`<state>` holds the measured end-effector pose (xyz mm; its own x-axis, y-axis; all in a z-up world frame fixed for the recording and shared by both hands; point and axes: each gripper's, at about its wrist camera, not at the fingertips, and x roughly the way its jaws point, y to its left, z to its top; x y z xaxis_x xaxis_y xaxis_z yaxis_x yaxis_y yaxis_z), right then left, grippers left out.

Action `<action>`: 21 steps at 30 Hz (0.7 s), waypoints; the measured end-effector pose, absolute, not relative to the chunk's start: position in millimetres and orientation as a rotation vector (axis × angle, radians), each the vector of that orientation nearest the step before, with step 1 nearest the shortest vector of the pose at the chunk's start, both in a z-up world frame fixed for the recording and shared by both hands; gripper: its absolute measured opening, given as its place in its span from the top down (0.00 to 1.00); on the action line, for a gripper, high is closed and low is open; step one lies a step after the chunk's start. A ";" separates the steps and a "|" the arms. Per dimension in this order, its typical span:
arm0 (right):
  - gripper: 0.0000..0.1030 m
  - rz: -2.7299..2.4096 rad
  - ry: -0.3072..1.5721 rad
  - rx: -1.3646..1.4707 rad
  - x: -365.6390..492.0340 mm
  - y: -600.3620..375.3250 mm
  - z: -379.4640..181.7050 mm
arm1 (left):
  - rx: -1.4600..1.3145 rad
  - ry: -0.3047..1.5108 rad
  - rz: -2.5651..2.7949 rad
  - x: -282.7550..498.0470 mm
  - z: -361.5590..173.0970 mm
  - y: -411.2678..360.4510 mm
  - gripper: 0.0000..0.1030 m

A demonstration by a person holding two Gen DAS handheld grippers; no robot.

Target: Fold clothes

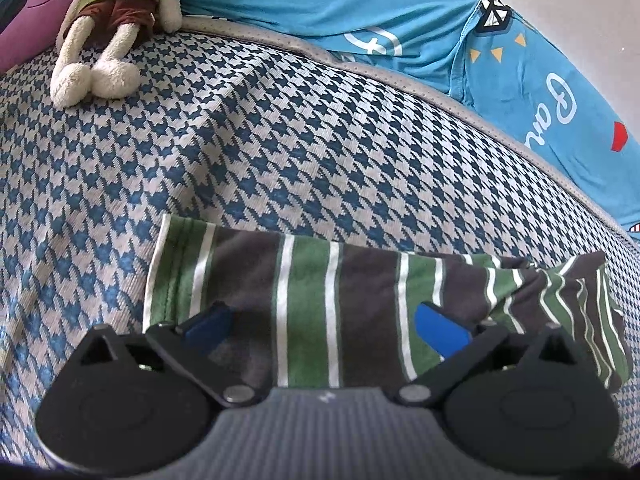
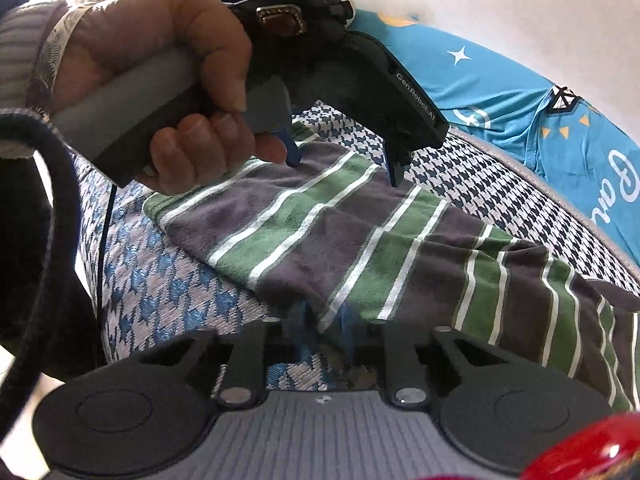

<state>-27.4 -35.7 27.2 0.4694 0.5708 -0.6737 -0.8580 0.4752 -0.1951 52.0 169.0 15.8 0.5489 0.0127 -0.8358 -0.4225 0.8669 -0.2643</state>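
The striped garment [image 1: 312, 304] lies flattened on the houndstooth bed cover [image 1: 248, 152], a long band of green, grey and white with its long axis running across the left wrist view. Its hemmed end [image 1: 164, 272] points left, and its far end bunches into crumpled folds at the right [image 1: 576, 304]. The stripes cross that axis.

The left hand-held gripper [image 1: 324, 322] hovers over the middle of the cloth with its blue fingers [image 1: 440, 330] spread wide and released, nothing pinched between them. It seems placed there either to pin the fabric down or to be ready for a new hold. In the right wrist view, a hand [image 2: 168, 92] holds this tool from above.

The right hand-held gripper [image 2: 324, 328] is clenched at the near edge of the garment [image 2: 360, 248]. Its blurred blue fingers [image 2: 348, 332] meet right where the hem lies, probably nipping that edge to lift and turn it over, though the blur hides whether cloth is truly caught. A plush toy [image 1: 108, 28] and blue bedding [image 1: 400, 8] lie well apart at the bed's far side.
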 end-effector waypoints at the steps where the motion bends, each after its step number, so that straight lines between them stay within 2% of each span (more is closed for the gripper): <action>1: 0.95 0.936 0.578 -0.568 -28.0 -36.0 27.7 | -0.472 0.964 0.271 51.2 15.4 169.3 0.00; 11: 0.96 0.959 0.591 -0.603 -37.4 -41.8 29.0 | -0.394 0.973 0.277 52.2 14.8 161.1 0.00; 14: 0.90 0.966 0.590 -0.586 -38.2 -43.2 29.1 | -0.354 0.982 0.285 52.8 11.0 155.3 0.00; 21: 0.90 0.971 0.679 -0.403 -22.1 -68.0 45.0 | -0.320 0.975 0.314 53.8 9.6 151.0 0.00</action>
